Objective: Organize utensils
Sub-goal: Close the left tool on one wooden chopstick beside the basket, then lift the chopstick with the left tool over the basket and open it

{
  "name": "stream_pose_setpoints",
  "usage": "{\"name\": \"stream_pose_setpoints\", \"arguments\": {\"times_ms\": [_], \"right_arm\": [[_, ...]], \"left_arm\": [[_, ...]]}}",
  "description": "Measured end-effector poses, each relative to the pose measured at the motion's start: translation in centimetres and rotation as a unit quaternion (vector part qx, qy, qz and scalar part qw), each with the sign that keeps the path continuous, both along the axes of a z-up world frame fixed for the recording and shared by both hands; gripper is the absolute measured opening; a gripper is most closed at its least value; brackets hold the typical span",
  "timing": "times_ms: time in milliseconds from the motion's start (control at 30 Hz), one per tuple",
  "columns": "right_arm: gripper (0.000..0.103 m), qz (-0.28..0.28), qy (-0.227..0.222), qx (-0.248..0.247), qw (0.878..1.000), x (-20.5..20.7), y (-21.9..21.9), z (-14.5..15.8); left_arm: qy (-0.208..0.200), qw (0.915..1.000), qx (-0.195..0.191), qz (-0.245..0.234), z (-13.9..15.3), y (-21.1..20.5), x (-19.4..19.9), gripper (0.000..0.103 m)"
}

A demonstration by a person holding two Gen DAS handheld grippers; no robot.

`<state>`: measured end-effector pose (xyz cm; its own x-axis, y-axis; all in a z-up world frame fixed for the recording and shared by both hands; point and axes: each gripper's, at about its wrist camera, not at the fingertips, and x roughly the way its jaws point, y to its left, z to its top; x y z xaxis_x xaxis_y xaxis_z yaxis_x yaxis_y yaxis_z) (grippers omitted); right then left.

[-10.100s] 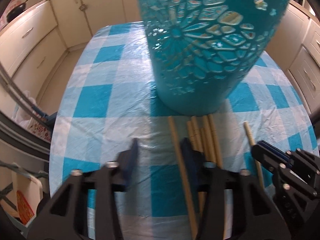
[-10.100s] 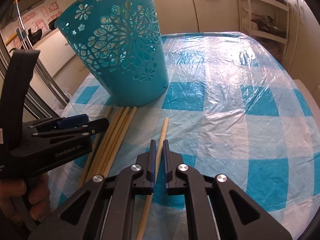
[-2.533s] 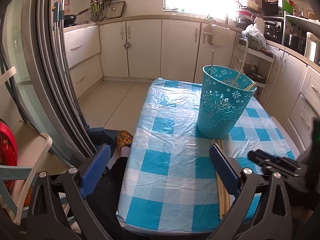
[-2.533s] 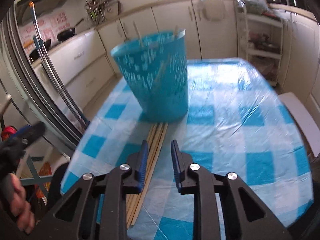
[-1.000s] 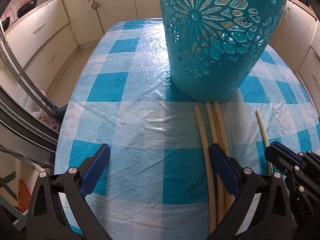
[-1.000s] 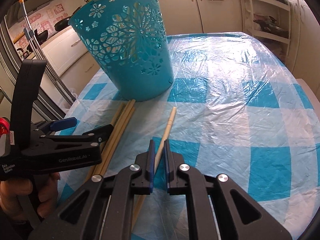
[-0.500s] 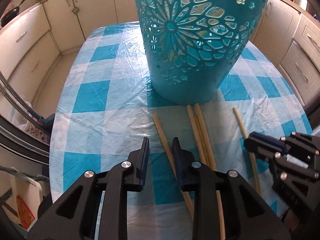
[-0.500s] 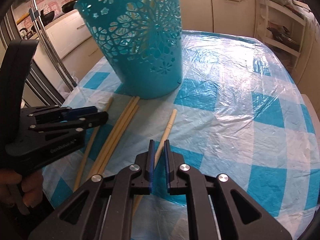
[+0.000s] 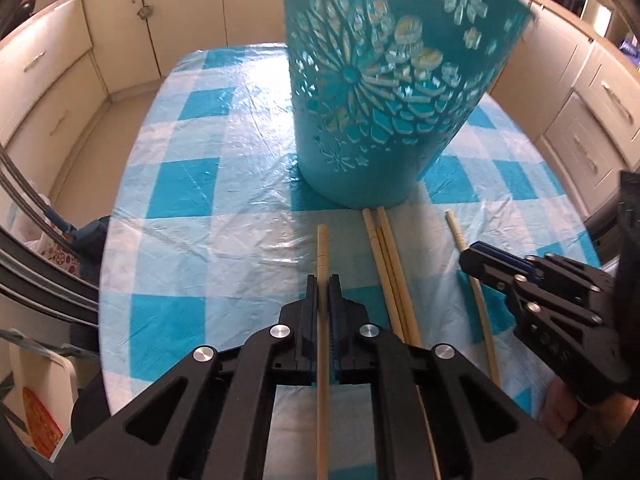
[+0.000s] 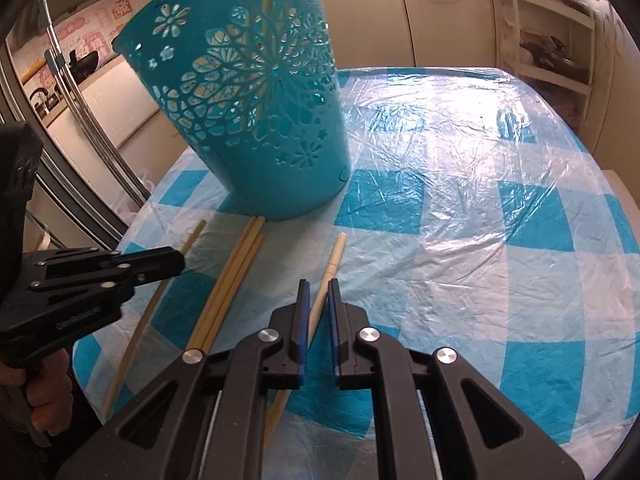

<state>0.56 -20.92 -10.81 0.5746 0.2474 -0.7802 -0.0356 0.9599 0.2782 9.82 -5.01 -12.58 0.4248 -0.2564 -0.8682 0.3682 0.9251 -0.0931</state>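
Wooden chopstick (image 9: 322, 264) pinched between left claw (image 9: 323, 280) fingers

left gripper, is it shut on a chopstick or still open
Shut on one. In the left wrist view the left gripper has both pads pressed against a single chopstick running between them, apart from the chopstick bundle near the teal basket.

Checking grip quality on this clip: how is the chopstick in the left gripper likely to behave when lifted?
The chopstick in the left gripper looks thin, straight and wooden, so probably stiff and light. It is pinched along a narrow span with a long length behind, so it may pivot or droop in the grip. It looks smooth and slender, so it could slip, or roll on the glossy plastic tablecloth if dropped.
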Motion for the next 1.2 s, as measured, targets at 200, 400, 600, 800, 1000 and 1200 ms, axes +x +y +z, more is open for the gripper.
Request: {"name": "stream_pose_setpoints", "arguments": {"times_ms": [200,400,600,800,1000,1200], "right_arm": [[0.010,-0.003,0.001,0.020,1.000,-0.1,-0.6,0.0],[0.010,-0.004,-0.002,0.015,1.000,-0.3,-0.8,0.1],[0.010,-0.004,-0.002,0.014,1.000,-0.4,-0.7,0.1],[0.010,-0.004,-0.002,0.017,1.000,-0.4,-0.6,0.0],[0.010,-0.005,-0.002,0.018,1.000,-0.4,-0.7,0.1],[0.011,-0.003,-0.003,0.019,1.000,-0.5,-0.8,0.0]], "left_arm": [[-0.016,0.9994,-0.031,0.002,3.0,1.5,-1.7,0.005],[-0.043,0.9967,-0.068,-0.005,7.2,2.6,-2.5,0.005],[-0.093,0.9904,-0.102,-0.010,12.5,3.0,-3.7,0.006],[-0.113,0.9878,-0.106,-0.013,14.5,2.4,-4.3,0.005],[-0.127,0.9868,-0.099,-0.016,15.2,1.5,-4.9,0.006],[-0.149,0.9819,-0.116,-0.014,16.7,1.5,-4.8,0.006]]}}
